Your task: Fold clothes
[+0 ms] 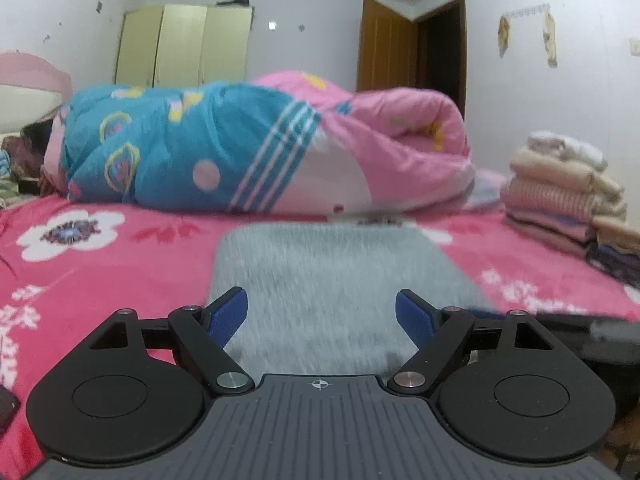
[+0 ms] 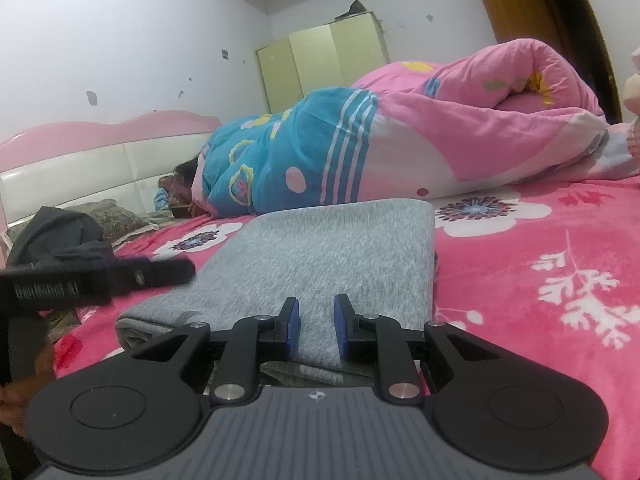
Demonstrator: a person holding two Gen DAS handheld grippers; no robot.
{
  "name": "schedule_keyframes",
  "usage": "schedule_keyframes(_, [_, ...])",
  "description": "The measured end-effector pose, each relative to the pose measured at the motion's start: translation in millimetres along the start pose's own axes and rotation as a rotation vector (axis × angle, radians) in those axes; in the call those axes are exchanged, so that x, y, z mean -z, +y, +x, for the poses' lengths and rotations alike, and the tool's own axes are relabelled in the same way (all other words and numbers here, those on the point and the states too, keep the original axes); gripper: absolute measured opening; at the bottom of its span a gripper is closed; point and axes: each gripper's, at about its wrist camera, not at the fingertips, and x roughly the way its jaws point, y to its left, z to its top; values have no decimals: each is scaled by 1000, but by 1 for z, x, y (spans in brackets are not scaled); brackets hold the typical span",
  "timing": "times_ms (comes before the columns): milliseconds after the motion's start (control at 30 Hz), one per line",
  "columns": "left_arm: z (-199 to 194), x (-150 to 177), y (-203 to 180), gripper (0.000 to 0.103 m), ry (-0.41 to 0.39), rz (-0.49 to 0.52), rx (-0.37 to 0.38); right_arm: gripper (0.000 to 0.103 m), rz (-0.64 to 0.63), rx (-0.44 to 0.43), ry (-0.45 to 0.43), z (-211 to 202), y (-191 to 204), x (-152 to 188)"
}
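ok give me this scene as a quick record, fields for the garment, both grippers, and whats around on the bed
garment: grey garment, folded into a flat rectangle on the pink floral bedsheet
left gripper: open, jaws wide, over the garment's near end, nothing held
right gripper: jaws narrowly apart, at the garment's near edge; grip cannot be told
folded stack: on the bed to the right, beige and striped pieces
quilt: rolled, blue and pink, behind the garment
dark clothing: heaped near the headboard
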Motion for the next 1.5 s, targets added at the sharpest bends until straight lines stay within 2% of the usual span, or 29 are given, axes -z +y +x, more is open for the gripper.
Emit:
schedule_keyframes(133, [12,-2,4,82,1,-15,7,21,-1,7,8,1,1,-2])
schedule_keyframes(267, [32,19,7,82,91,-22,2,21,-1,13,16,1,3,-3])
schedule_keyframes(333, [29,28,8,82,55,-17,5,21,-10,21,20,1,5,-3])
schedule_keyframes(433, [30,27,11,82,63,-27,11,22,-27,39,39,1,9,-8])
schedule_keyframes(567, [28,29,12,82,58,-32,18,29,-30,68,84,4,15,-31])
schedule_keyframes(767, [28,30,11,82,55,-36,16,33,-108,124,8,15,24,-57])
schedule_keyframes(867, [28,29,11,82,58,-41,19,34,-101,133,80,37,16,-44])
schedule_keyframes(967, [28,30,11,82,58,-35,17,34,-107,136,58,46,12,-16])
schedule_keyframes(1300, [22,21,12,82,50,-32,18,35,-92,133,55,45,10,-17])
schedule_keyframes(1500, [16,0,12,82,-10,-7,16,35,-76,122,48,44,8,-16])
